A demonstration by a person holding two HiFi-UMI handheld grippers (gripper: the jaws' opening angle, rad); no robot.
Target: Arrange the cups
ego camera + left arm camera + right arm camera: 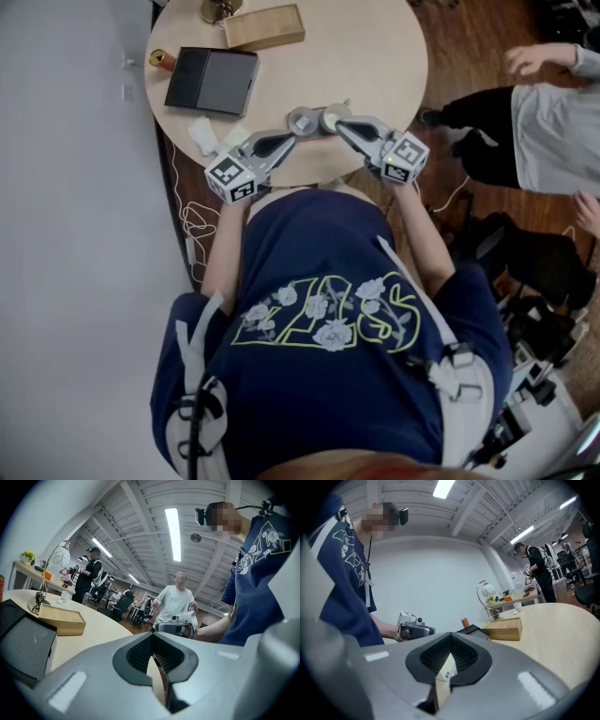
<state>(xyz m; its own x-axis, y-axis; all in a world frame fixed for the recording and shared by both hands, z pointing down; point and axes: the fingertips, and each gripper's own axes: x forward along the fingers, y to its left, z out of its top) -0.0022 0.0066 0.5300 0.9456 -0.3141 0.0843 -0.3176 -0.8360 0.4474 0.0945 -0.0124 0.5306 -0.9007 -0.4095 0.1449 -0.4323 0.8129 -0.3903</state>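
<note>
1. The left gripper [152, 637] is showing its jaws closed, pad against pad, with nothing between them.
2. The right gripper [450, 637] is likewise presenting shut, empty jaws.
3. Both grippers are pointing toward each other, tip just beside tip, over the near edge of the counter [375, 66].
4. The one cup [517, 605] in view, small and white, is apparently standing upright on the counter's far side. It is sitting at about 1 o'clock from the right jaws and 10 o'clock from the left jaws.
5. The wooden box [263, 26] is lying between jaws and cup, which is well apart from both. By judgement, the left gripper is sitting slightly nearer.
</note>
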